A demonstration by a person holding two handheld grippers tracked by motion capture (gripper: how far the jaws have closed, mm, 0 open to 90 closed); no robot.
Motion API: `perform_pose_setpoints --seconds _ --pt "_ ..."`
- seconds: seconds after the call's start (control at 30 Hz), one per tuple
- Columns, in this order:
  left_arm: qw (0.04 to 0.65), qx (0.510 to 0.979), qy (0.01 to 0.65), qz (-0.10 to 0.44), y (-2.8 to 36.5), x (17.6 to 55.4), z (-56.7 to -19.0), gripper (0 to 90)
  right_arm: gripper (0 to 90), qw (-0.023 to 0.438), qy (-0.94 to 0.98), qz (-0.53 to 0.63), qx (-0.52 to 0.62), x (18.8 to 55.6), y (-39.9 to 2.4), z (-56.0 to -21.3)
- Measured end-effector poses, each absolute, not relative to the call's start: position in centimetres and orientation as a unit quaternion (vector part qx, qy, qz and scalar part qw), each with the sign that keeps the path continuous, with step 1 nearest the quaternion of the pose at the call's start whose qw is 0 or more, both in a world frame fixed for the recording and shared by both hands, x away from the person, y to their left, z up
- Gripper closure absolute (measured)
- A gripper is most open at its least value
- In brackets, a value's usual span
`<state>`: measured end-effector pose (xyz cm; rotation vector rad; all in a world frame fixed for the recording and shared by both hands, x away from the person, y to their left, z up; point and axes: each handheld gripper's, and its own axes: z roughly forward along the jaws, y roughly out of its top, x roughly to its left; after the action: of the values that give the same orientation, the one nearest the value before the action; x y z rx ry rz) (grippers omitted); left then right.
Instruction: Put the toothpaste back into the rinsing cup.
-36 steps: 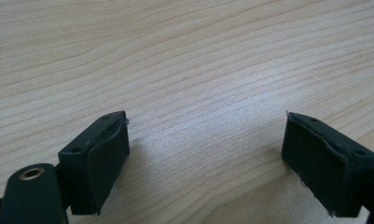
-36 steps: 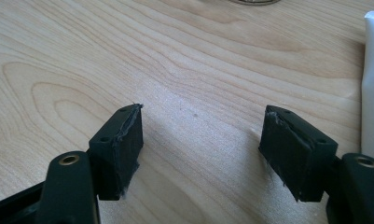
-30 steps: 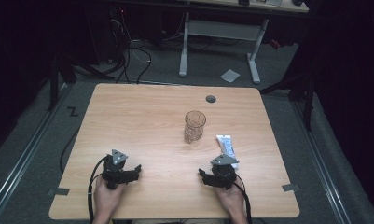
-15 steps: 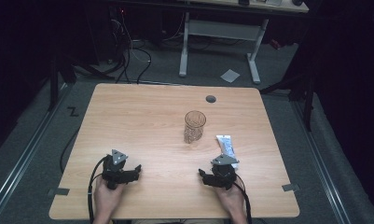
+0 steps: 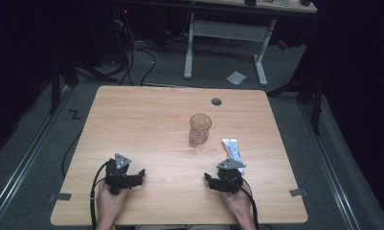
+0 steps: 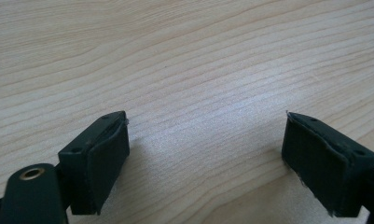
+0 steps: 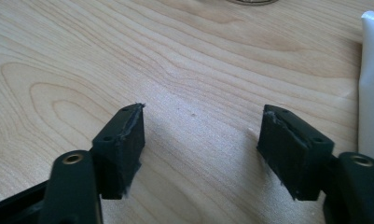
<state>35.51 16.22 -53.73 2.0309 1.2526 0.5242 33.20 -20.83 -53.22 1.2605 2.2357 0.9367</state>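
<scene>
A clear patterned glass (image 5: 199, 129) stands upright near the middle of the wooden table (image 5: 146, 120). To its right lies a white tube (image 5: 232, 149), whose end shows at the right edge of the right gripper view (image 7: 372, 84). My left gripper (image 5: 141, 173) rests near the front left, held by a hand; its jaws stand wide apart over bare wood (image 6: 205, 140). My right gripper (image 5: 208, 178) rests near the front right, just in front of the tube, open with nothing between its pads (image 7: 201, 135).
A small dark round grommet (image 5: 216, 101) sits at the table's far edge. Beyond the table stand a white desk frame (image 5: 225, 33), cables and a grey floor. Tape marks (image 5: 299, 192) lie at the table's front corners.
</scene>
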Motion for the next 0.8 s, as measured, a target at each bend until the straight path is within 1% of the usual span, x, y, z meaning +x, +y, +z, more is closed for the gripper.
perform_pose_setpoints --seconds 0.07,0.13,0.23,0.37,0.6,0.8 --pt "0.342 0.781 0.482 0.202 16.2 35.5 -53.7 15.3 37.2 0.204 0.802 0.339 0.448 33.1 -20.8 -53.2" --pt "0.342 0.781 0.482 0.202 16.2 35.5 -53.7 15.3 37.6 0.205 0.803 0.338 0.446 33.0 -20.9 -53.2" --pt "0.342 0.781 0.482 0.201 16.2 35.5 -53.7 15.3 40.7 0.21 0.799 0.337 0.451 32.9 -21.0 -53.1" --pt "0.343 0.781 0.482 0.202 16.2 35.5 -53.7 15.3 41.6 0.212 0.796 0.343 0.451 32.5 -21.3 -52.9" --pt "0.342 0.782 0.481 0.201 16.3 35.5 -53.7 15.3 41.7 0.196 0.79 0.359 0.457 32.2 -21.9 -52.7" --pt "0.342 0.782 0.481 0.201 16.3 35.5 -53.7 15.3 41.7 0.194 0.782 0.371 0.462 31.7 -22.3 -52.2"
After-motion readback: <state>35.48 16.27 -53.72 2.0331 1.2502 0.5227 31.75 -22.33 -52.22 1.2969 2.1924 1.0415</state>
